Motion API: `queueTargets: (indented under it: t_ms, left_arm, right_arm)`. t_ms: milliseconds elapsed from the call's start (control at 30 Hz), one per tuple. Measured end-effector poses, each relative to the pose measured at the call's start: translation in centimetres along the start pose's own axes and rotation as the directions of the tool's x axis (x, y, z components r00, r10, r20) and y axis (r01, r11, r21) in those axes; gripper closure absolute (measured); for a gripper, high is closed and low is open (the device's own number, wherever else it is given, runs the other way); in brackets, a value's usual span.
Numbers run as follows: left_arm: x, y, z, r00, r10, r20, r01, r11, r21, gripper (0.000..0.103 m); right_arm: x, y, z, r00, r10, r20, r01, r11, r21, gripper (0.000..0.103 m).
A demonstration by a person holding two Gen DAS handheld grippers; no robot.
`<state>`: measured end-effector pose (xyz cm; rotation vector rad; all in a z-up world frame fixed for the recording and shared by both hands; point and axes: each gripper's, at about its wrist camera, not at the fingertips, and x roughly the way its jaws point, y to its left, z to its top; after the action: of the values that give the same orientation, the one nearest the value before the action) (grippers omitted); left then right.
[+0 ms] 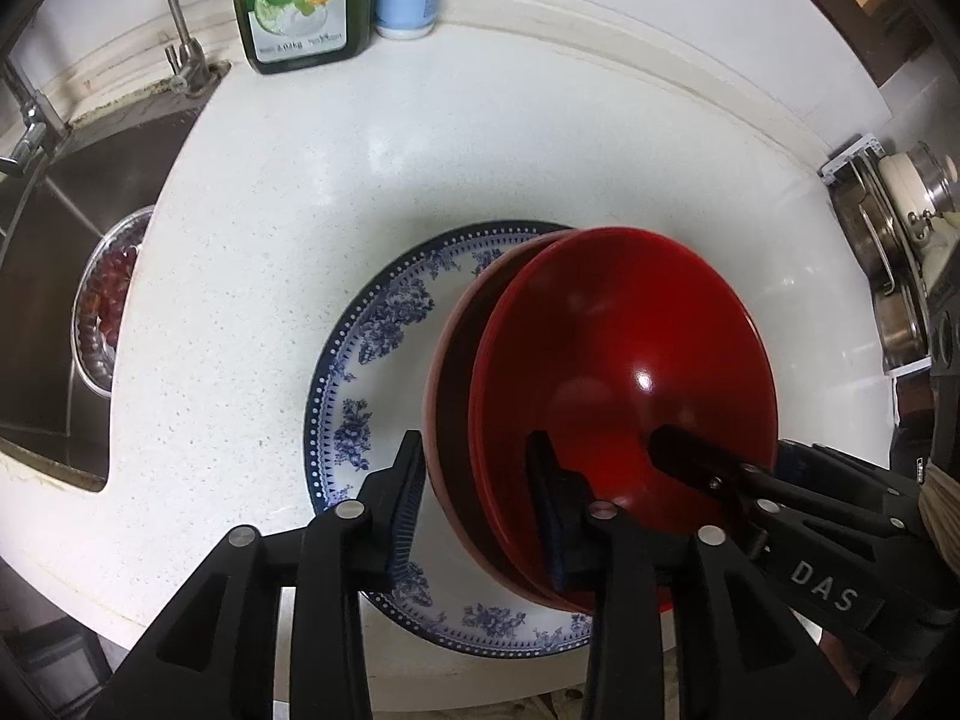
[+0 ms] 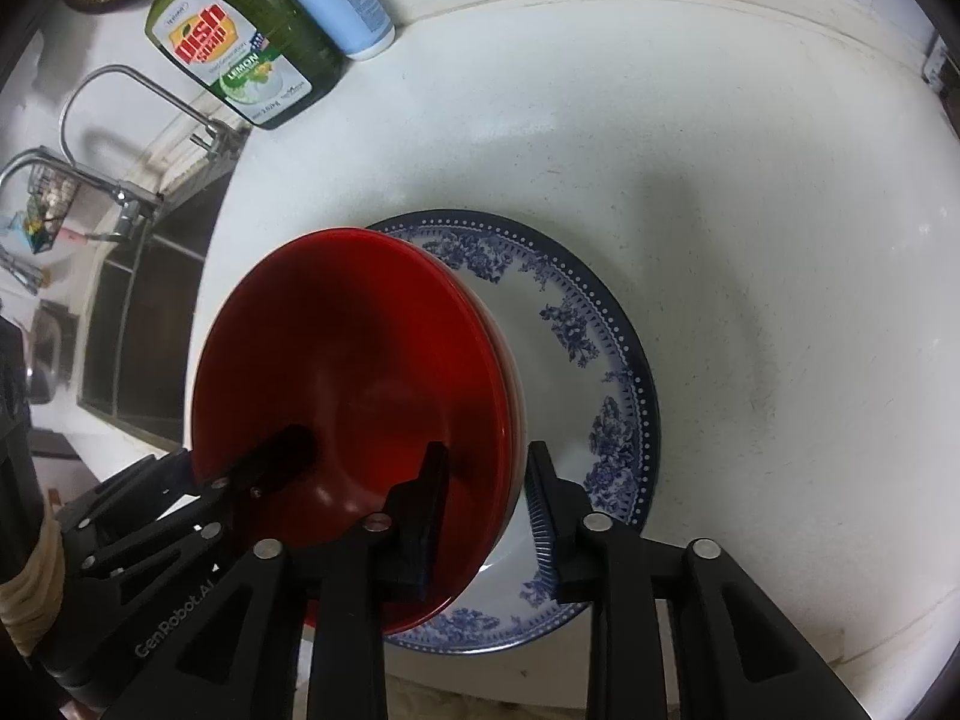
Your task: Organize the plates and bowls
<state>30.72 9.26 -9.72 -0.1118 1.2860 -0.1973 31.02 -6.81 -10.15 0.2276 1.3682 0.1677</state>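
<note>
White speckled table (image 1: 252,276) beside a steel sink (image 1: 72,276) carries a blue-and-white floral plate (image 1: 384,324), on which two nested red bowls (image 1: 618,360) sit, directly below both sets of tongs. The left tongs (image 1: 477,462) straddle the stack's near left rim, one finger outside, one inside the upper bowl, jaws narrowly parted, a gap showing at the outer pad. The right tongs (image 2: 489,474) straddle the opposite rim likewise, outer pad apart from the bowl wall; neither appears to be clamping. Each hand looks equally near, on opposite ends of one line across the bowls. A green dish soap bottle (image 2: 240,42) and a blue pump bottle (image 2: 342,0) stand well beyond the tongs, by the wall.
</note>
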Motion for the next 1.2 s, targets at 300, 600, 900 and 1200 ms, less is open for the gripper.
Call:
queueTargets:
  t_ms: [300,600,900,1200]
  left_arm:
    - [-5.4,-1.3,-2.1,0.962,0.128,0.242,-0.138,0.990,0.023,0.027]
    - [-11.0,-3.9,-7.8,0.885,0.170,0.434,-0.198,0.980,0.019,0.010]
    - [-14.4,-5.5,-16.0,0.829,0.175,0.531,-0.202,0.979,-0.008,0.003]
    - [-17.5,-6.3,-22.8,0.760,0.217,0.612,-0.254,0.967,-0.027,0.003]
  right_arm:
    - [-4.6,-0.7,-2.4,0.979,-0.087,0.183,0.090,0.996,-0.008,0.050]
    - [-11.5,-1.4,-8.2,0.869,-0.155,0.470,0.184,0.983,-0.017,0.031]
    - [-15.6,-2.0,-16.2,0.763,-0.155,0.627,0.223,0.974,-0.030,0.020]
    - [-17.8,-2.4,-23.3,0.733,-0.112,0.671,0.187,0.981,-0.040,0.019]
